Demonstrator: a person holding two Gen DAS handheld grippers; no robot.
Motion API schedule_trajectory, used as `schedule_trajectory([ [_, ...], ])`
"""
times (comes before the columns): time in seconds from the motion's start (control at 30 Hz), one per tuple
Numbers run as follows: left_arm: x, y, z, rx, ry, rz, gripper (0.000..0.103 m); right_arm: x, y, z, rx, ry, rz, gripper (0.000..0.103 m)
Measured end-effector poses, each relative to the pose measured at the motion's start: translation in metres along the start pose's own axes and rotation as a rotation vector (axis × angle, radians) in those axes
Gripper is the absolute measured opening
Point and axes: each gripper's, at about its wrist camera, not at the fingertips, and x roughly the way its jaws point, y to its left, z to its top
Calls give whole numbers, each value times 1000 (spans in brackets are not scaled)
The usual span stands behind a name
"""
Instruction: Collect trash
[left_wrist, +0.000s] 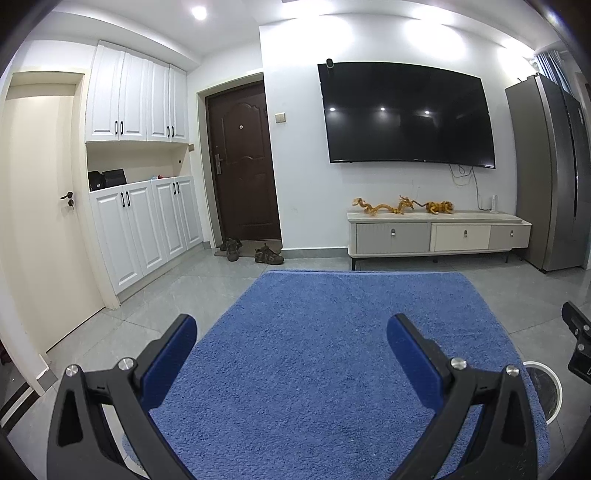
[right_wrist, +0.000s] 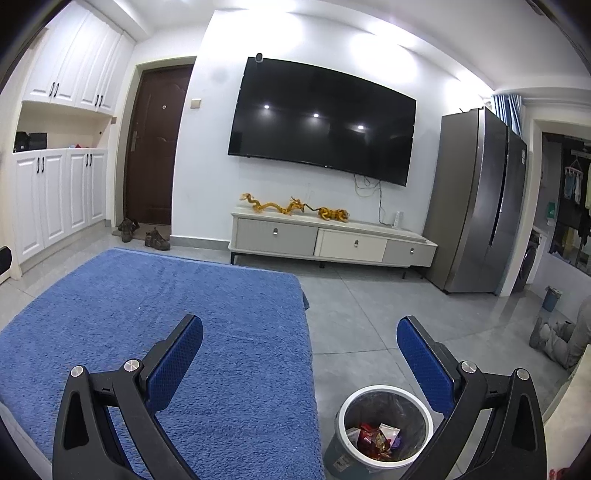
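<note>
— Living room: grey tiled floor (right_wrist: 369, 314), wall-mounted television (right_wrist: 321, 118), low TV cabinet (right_wrist: 332, 242) beneath, tall refrigerator (right_wrist: 476, 199) to the right, dark entrance door (left_wrist: 242, 162) with shoes (left_wrist: 269, 254) beside it.

— And in front?

— Blue rug (left_wrist: 332, 350), spread over a raised surface, apparently a desk. Nothing lying on its visible pile in either view.

— Left gripper (left_wrist: 291, 350)?

— Jaws spread wide over the rug, nothing between the blue pads.

— Right gripper (right_wrist: 300, 354)?

— Same: jaws wide apart, empty, poised above the rug's right edge and the floor.

— Trash?

— In the bin (right_wrist: 347, 402), on the floor just beside the rug's right edge, below the right gripper. Wrappers (right_wrist: 378, 437) piled at the bottom, red and pale ones among them. Bin rim also glimpsed at the lower right of the left wrist view.

— Step in hand?

— Probably between pieces, or finished: both grippers free, rug bare, wrappers binned.

— Next move?

— Calls for a scan of rug and floor for leftover litter; if any found, a reach with open jaws, a close on it, then a carry over the bin's mouth. No remaining piece visible from here.
</note>
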Motion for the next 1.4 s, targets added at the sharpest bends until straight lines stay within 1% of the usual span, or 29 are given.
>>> schedule_trajectory([
  [0.57, 7, 4, -4, -6, 27, -18, 103, 2, -3, -5, 0, 9, -16, 103],
  [1.1, 4, -5, -8, 9, 30, -31, 103, 2, -10, -6, 11, 15, -32, 103],
  [1.4, 3, -3, -9, 7, 30, -28, 103, 0, -14, -5, 14, 11, -42, 103],
])
